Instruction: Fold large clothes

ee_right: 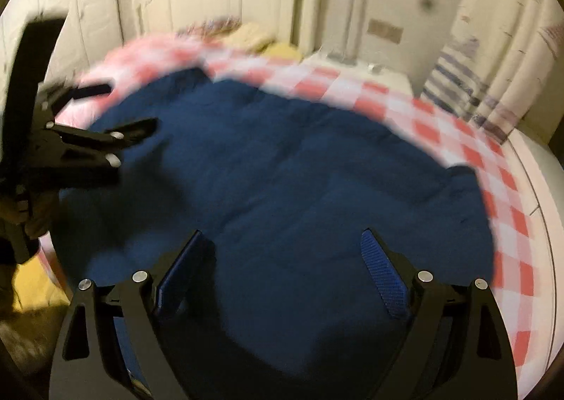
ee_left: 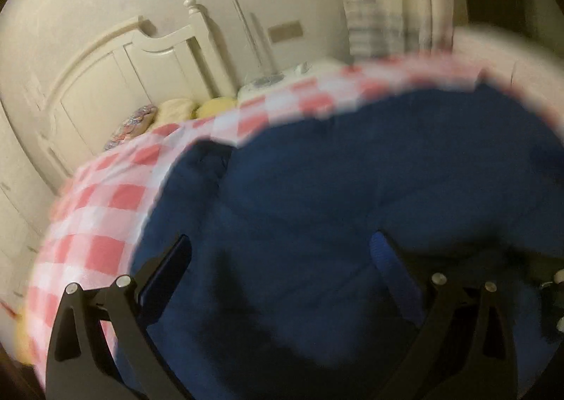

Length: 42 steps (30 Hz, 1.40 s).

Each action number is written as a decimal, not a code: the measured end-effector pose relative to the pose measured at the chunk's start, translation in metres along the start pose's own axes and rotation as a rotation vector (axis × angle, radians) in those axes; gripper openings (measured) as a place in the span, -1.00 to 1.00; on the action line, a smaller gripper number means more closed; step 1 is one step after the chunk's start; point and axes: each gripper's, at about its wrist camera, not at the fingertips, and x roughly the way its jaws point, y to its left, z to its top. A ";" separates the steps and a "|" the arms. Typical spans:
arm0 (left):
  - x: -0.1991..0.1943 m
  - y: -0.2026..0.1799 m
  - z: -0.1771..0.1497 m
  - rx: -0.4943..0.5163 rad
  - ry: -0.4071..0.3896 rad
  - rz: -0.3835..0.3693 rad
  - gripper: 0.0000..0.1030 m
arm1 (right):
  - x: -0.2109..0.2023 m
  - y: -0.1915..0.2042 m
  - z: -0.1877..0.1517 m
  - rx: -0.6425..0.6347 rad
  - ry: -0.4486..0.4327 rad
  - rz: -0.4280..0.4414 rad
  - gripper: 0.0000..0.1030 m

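Note:
A large dark blue garment (ee_left: 352, 181) lies spread on a bed with a red-and-white checked cover (ee_left: 102, 195). It also fills the middle of the right wrist view (ee_right: 282, 160). My left gripper (ee_left: 282, 241) hovers over the garment, jaws wide apart and empty. It shows in the right wrist view (ee_right: 132, 107) at the left, fingers apart over the garment's left edge. My right gripper (ee_right: 283, 236) is open and empty above the garment's near part. Both views are motion-blurred.
A cream headboard (ee_left: 116, 72) and pillows (ee_left: 197, 107) stand at the bed's far end. The checked cover (ee_right: 458, 139) surrounds the garment. A nightstand (ee_right: 370, 65) and striped curtain (ee_right: 458, 82) are at the right. Yellow floor (ee_right: 31, 283) shows at lower left.

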 end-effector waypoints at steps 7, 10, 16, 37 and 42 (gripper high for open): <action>0.005 0.011 -0.009 -0.072 0.026 -0.068 0.96 | 0.007 0.005 -0.007 -0.015 0.007 -0.041 0.67; 0.005 0.010 -0.011 -0.069 0.018 -0.051 0.96 | -0.010 0.002 -0.011 0.017 -0.012 -0.040 0.67; 0.009 0.012 -0.009 -0.073 0.021 -0.059 0.96 | -0.020 -0.016 -0.048 0.086 -0.056 -0.063 0.71; 0.010 0.013 -0.009 -0.073 0.024 -0.063 0.96 | -0.035 -0.041 -0.085 0.154 -0.069 -0.017 0.76; -0.002 0.017 -0.010 -0.137 0.073 -0.029 0.95 | -0.045 -0.040 -0.080 0.187 -0.047 -0.057 0.76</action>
